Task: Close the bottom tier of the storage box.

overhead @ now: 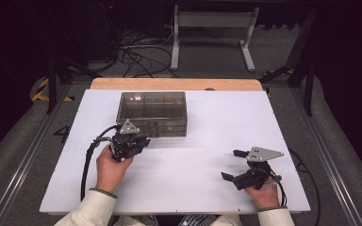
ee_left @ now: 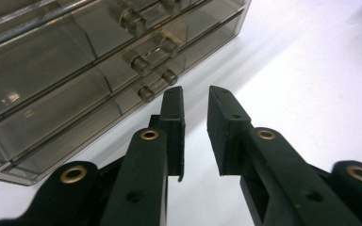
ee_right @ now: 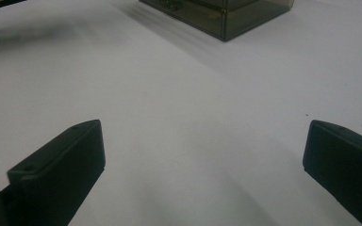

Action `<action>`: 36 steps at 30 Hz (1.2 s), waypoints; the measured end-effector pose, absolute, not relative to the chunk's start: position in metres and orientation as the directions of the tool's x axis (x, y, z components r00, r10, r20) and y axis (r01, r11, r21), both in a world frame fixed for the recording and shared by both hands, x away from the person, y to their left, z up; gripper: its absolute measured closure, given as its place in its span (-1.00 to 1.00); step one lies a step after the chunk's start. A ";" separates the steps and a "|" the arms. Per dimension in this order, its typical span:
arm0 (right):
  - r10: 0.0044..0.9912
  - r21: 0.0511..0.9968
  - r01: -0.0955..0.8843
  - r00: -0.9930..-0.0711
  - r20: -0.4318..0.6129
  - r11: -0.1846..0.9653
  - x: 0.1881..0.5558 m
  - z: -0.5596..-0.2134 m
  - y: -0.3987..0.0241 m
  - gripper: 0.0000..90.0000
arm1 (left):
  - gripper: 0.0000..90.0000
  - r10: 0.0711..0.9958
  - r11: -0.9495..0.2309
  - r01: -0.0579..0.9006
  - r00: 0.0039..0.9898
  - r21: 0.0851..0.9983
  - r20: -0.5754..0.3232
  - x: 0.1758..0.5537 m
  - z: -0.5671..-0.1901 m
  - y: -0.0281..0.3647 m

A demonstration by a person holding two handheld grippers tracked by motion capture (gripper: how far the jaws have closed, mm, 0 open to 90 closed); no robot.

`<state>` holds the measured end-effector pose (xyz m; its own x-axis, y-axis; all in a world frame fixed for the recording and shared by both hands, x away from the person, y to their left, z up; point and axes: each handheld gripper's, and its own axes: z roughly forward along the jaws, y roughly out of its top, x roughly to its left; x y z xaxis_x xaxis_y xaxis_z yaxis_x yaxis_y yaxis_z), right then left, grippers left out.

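A smoky clear plastic drawer box point(overhead: 152, 113) stands on the white table top point(overhead: 193, 141), left of centre. In the left gripper view its stacked drawers point(ee_left: 75, 70) have small knobbed handles point(ee_left: 141, 63). My left gripper point(overhead: 143, 141) sits just in front of the box's front face. Its jaws point(ee_left: 195, 92) stand a narrow gap apart with nothing between them, the tips close to the lowest handle point(ee_left: 158, 84) but apart from it. My right gripper point(overhead: 230, 165) rests at the near right, wide open point(ee_right: 202, 126) and empty. It points toward the box point(ee_right: 221, 14).
A wooden strip point(overhead: 176, 84) runs along the table's far edge. Beyond it, on the floor, are a white desk frame point(overhead: 212, 28) and tangled cables point(overhead: 136, 56). Black cables trail from both grippers toward the near edge.
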<state>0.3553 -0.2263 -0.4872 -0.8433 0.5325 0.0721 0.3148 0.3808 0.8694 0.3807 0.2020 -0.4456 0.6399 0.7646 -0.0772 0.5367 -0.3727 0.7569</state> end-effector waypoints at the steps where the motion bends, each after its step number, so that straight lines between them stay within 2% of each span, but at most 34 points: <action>1: 0.532 0.869 0.315 -0.843 0.073 0.381 0.355 -0.487 -0.226 -0.99 | 0.64 0.761 -0.376 0.528 0.645 0.762 -0.072 0.380 -0.445 0.204; 8: 0.532 0.869 0.315 -0.844 0.073 0.381 0.355 -0.487 -0.226 -0.99 | 0.27 0.719 -0.347 0.499 0.686 0.794 -0.116 0.366 -0.442 0.217; 17: 0.530 0.869 0.310 -0.845 0.066 0.386 0.356 -0.488 -0.226 -0.99 | -0.24 0.713 -0.337 0.447 0.696 0.829 -0.085 0.350 -0.441 0.239; 21: 0.530 0.869 0.310 -0.845 0.066 0.386 0.356 -0.488 -0.226 -0.99 | -0.41 0.696 -0.317 0.428 0.712 0.846 -0.100 0.343 -0.445 0.248; 27: 0.529 0.868 0.310 -0.846 0.067 0.387 0.356 -0.488 -0.226 -0.99 | -0.57 0.695 -0.294 0.415 0.711 0.861 -0.105 0.334 -0.456 0.264; 36: 0.530 0.867 0.311 -0.845 0.065 0.390 0.356 -0.488 -0.226 -0.99 | -0.62 0.696 -0.249 0.417 0.704 0.874 -0.138 0.327 -0.475 0.278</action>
<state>0.3558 -0.2260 -0.4878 -0.8455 0.5301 0.0647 0.3107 0.3899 0.8668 0.3267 0.2784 -0.4751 0.7043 0.6964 -0.1378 0.4175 -0.2494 0.8738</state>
